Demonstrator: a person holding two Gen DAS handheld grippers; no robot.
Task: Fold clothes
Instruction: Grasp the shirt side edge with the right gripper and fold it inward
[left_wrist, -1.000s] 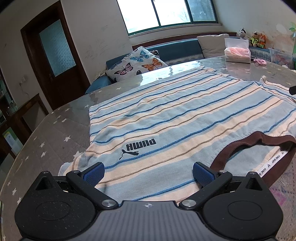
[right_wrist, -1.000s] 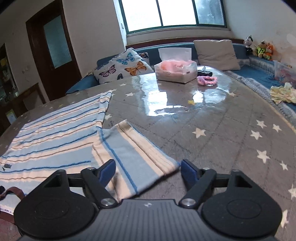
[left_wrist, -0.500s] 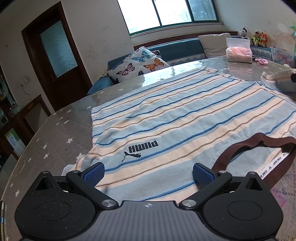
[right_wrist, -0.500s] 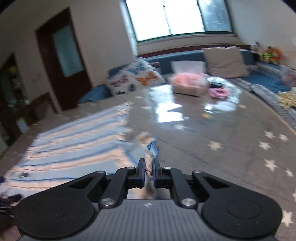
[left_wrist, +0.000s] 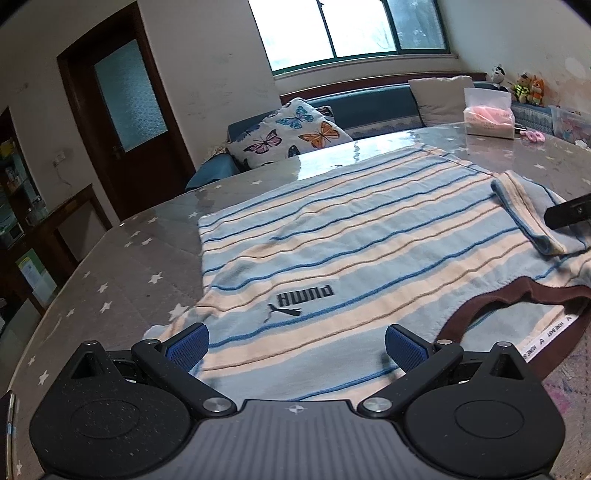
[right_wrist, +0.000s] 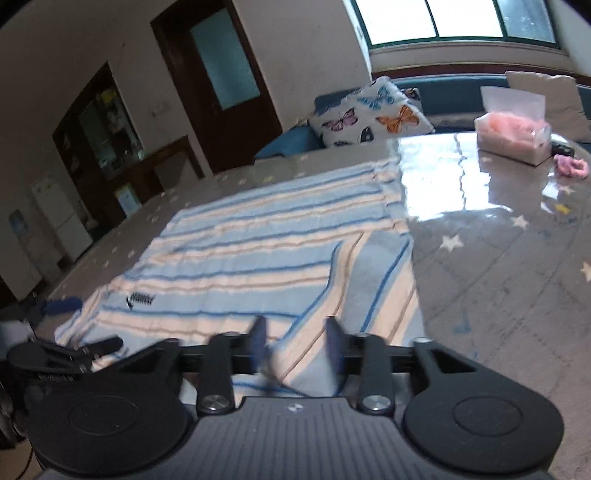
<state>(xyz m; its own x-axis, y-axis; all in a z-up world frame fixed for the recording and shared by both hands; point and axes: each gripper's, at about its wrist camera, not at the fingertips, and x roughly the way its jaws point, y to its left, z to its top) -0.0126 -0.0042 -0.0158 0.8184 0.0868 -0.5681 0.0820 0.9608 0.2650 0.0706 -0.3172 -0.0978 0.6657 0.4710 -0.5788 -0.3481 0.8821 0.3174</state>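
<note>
Now right gripper (right_wrist: 295, 345) jaws are opening, releasing the sleeve (right_wrist: 369, 280) folded onto the striped Puma shirt (left_wrist: 332, 251); left gripper (left_wrist: 295, 345) is hovering spread near its collar.

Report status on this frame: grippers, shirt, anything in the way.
Left gripper open over the striped shirt, holding nothing. Right gripper jaws just opening, right sleeve folded inward between them. Tissue box well clear.
</note>
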